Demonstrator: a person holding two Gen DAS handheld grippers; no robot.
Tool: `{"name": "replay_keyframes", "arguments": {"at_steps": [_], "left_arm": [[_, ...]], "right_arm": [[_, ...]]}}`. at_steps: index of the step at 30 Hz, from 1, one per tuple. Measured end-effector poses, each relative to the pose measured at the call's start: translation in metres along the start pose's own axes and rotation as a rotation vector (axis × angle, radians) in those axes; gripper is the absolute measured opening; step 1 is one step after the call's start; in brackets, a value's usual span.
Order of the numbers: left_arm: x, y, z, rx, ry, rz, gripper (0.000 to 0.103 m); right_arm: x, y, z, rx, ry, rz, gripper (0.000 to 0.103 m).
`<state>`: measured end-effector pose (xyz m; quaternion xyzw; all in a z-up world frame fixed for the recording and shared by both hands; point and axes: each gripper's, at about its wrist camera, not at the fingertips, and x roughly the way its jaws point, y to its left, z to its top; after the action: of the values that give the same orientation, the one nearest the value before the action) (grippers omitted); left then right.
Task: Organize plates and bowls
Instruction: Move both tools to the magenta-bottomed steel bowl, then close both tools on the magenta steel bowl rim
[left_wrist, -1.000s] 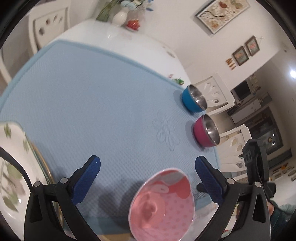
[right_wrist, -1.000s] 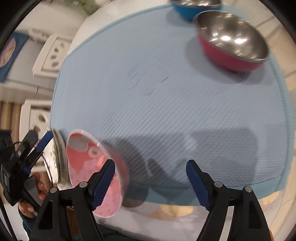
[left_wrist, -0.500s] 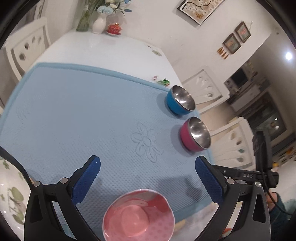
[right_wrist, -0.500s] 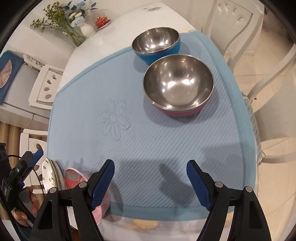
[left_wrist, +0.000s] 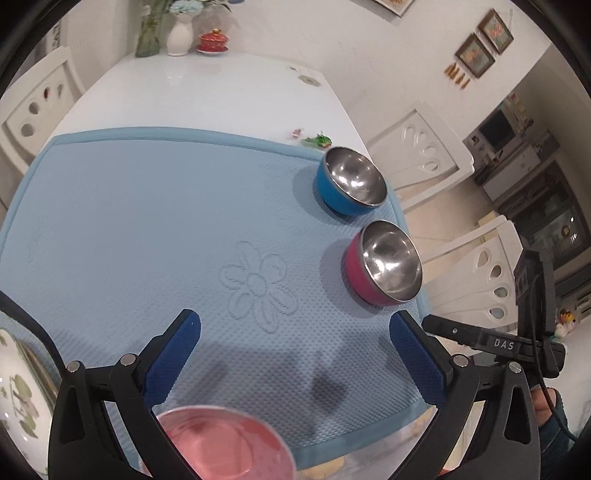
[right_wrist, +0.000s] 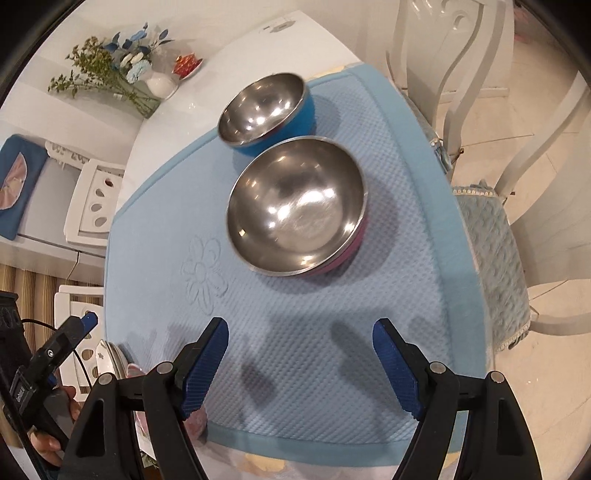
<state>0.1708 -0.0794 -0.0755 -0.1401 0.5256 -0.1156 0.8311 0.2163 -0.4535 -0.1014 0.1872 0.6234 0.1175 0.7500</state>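
A blue steel-lined bowl (left_wrist: 349, 184) and a pink steel-lined bowl (left_wrist: 384, 264) stand side by side on the right of the light blue mat (left_wrist: 147, 221); both also show in the right wrist view, blue (right_wrist: 266, 110) and pink (right_wrist: 297, 205). A pink patterned bowl (left_wrist: 221, 446) sits at the near mat edge, below my left gripper (left_wrist: 295, 354), which is open and empty. A floral plate (left_wrist: 18, 391) lies at the lower left. My right gripper (right_wrist: 301, 363) is open and empty, above the mat just short of the pink steel-lined bowl.
White chairs (left_wrist: 417, 155) stand along the table's right side, one with a blue cushion (right_wrist: 487, 251). A vase of flowers (right_wrist: 122, 74) and a small red dish (left_wrist: 212, 38) stand at the far end of the white table (left_wrist: 207, 92).
Both grippers have risen and tilted back. The pink patterned bowl, earlier tilted between the grippers, now rests at the near mat edge. My right gripper has moved toward the pink steel-lined bowl.
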Motion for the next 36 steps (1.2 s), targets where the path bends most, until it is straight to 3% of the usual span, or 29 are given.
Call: {"name": "replay_keyframes", "arguments": {"at_steps": [9, 17, 24, 33, 36], "left_arm": [[0.047, -0.040, 0.011, 0.066, 0.076, 0.066, 0.102], [0.096, -0.052, 0.018, 0.014, 0.163, 0.054, 0.102], [0.113, -0.069, 0.024, 0.041, 0.158, 0.057, 0.102], [0.145, -0.080, 0.038, 0.071, 0.129, -0.029, 0.098], [0.160, -0.077, 0.040, 0.061, 0.158, -0.052, 0.089]], "right_arm": [[0.001, -0.036, 0.033, 0.029, -0.010, 0.024, 0.083], [0.010, -0.053, 0.057, 0.050, 0.003, 0.062, 0.084], [0.028, -0.059, 0.072, 0.055, 0.034, 0.090, 0.085], [0.058, -0.061, 0.088, 0.086, 0.058, 0.132, 0.084], [0.067, -0.064, 0.094, 0.095, 0.070, 0.129, 0.073]]}}
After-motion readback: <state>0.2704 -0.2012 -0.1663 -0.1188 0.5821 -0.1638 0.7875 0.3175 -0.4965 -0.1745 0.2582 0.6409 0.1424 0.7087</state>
